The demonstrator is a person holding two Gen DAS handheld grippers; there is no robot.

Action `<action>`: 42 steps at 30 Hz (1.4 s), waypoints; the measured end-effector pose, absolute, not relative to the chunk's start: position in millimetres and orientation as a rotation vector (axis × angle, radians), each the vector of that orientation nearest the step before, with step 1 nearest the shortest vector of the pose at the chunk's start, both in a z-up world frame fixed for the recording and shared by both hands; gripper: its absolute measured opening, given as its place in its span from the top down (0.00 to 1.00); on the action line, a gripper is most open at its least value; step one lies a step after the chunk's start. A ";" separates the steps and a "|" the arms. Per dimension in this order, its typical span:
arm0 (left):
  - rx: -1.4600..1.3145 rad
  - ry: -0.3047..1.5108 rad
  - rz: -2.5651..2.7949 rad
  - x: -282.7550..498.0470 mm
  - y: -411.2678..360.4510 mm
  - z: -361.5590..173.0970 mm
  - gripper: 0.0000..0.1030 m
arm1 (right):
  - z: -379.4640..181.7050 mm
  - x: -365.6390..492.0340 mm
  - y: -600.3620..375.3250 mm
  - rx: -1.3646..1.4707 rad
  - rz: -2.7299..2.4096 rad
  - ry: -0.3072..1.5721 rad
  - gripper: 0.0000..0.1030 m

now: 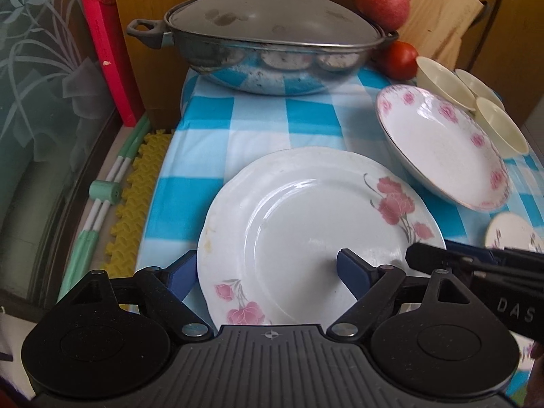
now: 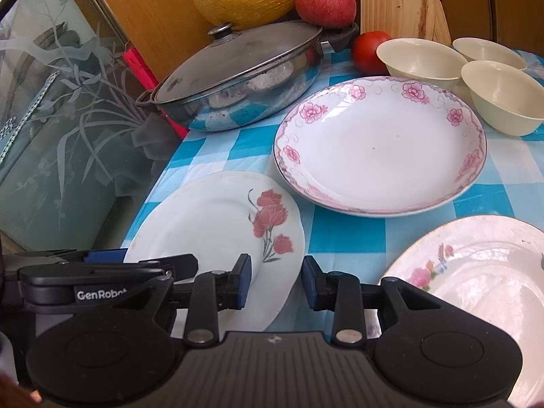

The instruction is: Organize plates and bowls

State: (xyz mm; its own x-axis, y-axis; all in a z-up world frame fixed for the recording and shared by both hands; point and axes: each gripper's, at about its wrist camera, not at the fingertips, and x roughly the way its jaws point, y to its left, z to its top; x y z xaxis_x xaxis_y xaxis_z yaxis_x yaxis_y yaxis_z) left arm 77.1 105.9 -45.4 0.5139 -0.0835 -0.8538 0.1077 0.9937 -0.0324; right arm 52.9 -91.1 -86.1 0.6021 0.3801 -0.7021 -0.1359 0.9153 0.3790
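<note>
1. The left gripper (image 1: pixel 265 268) stands wide open; its blue fingers (image 1: pixel 352 265) straddle a glossy, scallop-edged white plate (image 1: pixel 306 224) with red flowers, gripping nothing.
2. The right gripper (image 2: pixel 277 282) is narrowly open and empty, just beside that plate's rim.
3. A deeper pink-bordered plate (image 2: pixel 377 146) and three smooth cream bowls (image 2: pixel 418 57) rest on the checked cloth (image 2: pixel 346 238) covering the counter.
4. A lidded metal pan (image 1: pixel 268 40) sits behind.

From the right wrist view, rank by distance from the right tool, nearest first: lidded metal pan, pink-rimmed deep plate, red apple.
From the right tool:
1. Pink-rimmed deep plate, just ahead, slightly right.
2. Lidded metal pan, farther back, left.
3. Red apple, at the very back, behind the pan.
</note>
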 end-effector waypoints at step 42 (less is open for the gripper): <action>0.106 0.923 -0.126 53.1 88.6 -28.2 0.12 | -66.5 26.2 -98.2 0.280 0.293 0.799 0.66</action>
State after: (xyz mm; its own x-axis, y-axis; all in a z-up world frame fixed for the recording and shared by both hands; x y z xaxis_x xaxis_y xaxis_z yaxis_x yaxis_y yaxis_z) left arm 53.1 88.6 -28.2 0.5968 -0.0627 -0.7999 0.1538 0.9874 0.0373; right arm 26.2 -98.2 -66.5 0.6615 0.3597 -0.6581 -0.1509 0.9233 0.3531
